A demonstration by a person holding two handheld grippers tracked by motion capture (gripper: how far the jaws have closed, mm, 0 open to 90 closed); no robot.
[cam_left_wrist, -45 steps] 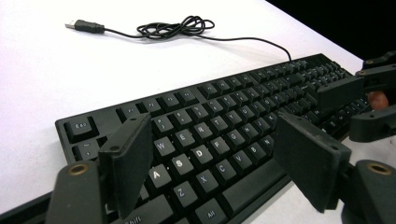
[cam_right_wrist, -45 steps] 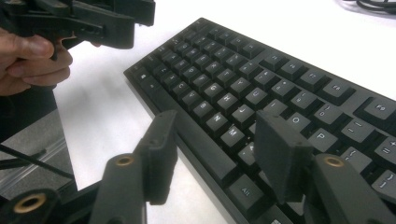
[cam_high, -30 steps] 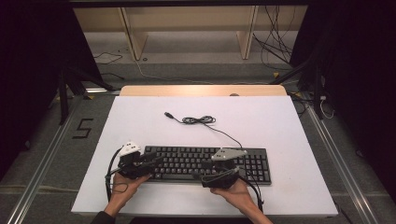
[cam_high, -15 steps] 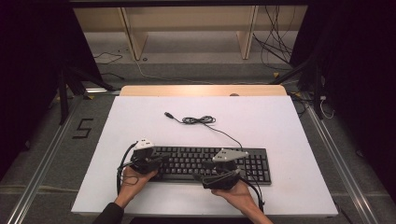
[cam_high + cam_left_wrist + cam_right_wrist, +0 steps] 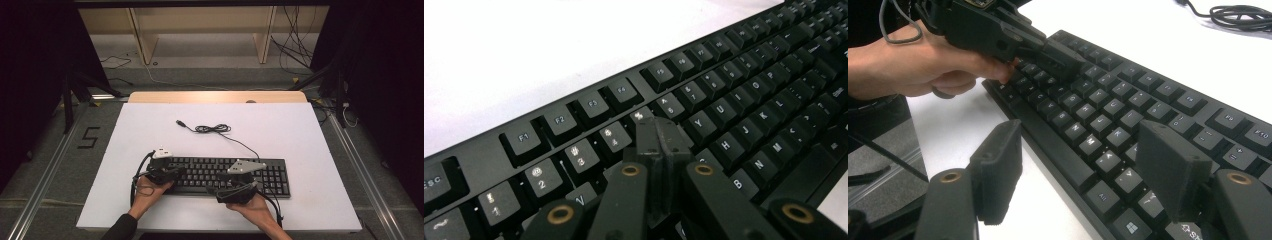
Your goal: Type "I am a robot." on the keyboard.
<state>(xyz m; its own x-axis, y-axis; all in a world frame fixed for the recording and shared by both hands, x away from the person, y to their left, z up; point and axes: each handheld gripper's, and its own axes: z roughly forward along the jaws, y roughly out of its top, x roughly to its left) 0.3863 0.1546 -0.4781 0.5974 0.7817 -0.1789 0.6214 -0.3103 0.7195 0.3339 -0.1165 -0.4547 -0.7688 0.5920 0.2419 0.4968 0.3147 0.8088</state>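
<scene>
On the white table (image 5: 300, 130) lies a keyboard (image 5: 270, 177). The left gripper (image 5: 658, 145), clenched empty, hovers over its keys; pressing 1 comes next. The right gripper (image 5: 1083, 175) gapes, released.

Both hand-held grippers are black, boxy units. The left gripper (image 5: 172, 171), at lower left of the high view, carries a small pale grey block on top, and a dark cable loops from it beside the left hand (image 5: 146, 191). A dark sleeve (image 5: 121, 229) covers that forearm at the bottom edge. The right gripper (image 5: 235, 184), lower centre, bears a grey three-cornered plate with small dark screw holes, and a black cable trails from it past the right hand (image 5: 255, 208). In the gripper views the jaws are matte black slabs on black arms with brass-coloured rivets.
</scene>
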